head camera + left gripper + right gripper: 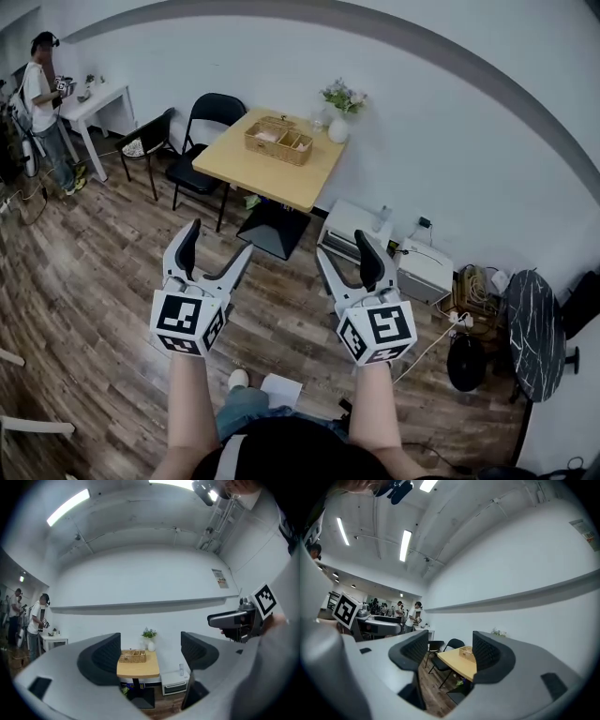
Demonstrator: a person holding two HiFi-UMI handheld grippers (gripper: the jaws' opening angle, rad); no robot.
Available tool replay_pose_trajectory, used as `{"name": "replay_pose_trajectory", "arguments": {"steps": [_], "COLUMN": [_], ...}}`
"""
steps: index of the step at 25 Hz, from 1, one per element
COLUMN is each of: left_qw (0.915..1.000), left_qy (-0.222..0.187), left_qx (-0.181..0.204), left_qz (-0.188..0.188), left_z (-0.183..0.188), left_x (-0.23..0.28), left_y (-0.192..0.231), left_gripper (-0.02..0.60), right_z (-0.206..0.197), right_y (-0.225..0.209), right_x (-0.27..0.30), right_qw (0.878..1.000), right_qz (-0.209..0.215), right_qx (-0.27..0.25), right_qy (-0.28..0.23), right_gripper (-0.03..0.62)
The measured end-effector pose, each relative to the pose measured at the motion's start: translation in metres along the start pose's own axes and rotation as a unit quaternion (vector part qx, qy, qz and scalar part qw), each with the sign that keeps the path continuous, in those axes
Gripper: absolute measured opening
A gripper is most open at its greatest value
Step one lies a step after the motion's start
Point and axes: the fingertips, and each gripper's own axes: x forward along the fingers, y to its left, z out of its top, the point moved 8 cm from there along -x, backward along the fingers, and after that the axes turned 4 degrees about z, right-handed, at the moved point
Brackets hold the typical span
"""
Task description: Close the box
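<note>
Though aimed at the bench [281, 183], well apart from it. Left tongs [220, 237], right tongs [345, 247]: open, empty. Box [278, 139], far edge: apparently open, untouched.

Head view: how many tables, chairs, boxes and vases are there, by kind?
Wooden table: 1
White table: 1
Black chairs: 2
Box: 1
Vase: 1
Total: 6
</note>
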Motion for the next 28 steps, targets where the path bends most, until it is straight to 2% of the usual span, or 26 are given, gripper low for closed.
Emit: {"name": "replay_pose_trajectory", "arguments": {"steps": [3,6,13,20,28], "left_qw": [0.9999,0.9996,0.9999,0.9999,0.9999], "left_qy": [0.010,0.018,0.007,0.006,0.014], "left_qx": [0.013,0.019,0.013,0.005,0.002], "left_qz": [-0.003,-0.004,-0.007,-0.012,-0.002], "left_z": [-0.006,-0.013,-0.018,-0.033,-0.052], "left_x": [0.025,0.047,0.081,0.118,0.171], "left_y": [0.037,0.078,0.159,0.189,0.222], "left_gripper": [0.385,0.385,0.384,0.383,0.383], "right_z": [0.002,0.002,-0.003,-0.016,-0.033], "right_y": [0.001,0.004,0.021,0.005,-0.019], "right_x": [0.044,0.087,0.165,0.207,0.277], "right_qw": [1.000,1.000,0.999,0.998,0.999], "right_qz": [-0.015,-0.020,-0.050,-0.066,-0.048], "right_qx": [-0.004,0.022,0.018,0.012,0.007], "right_qy": [0.002,-0.003,0.001,0.021,0.021], "right_gripper": [0.290,0.290,0.290,0.290,0.290]}}
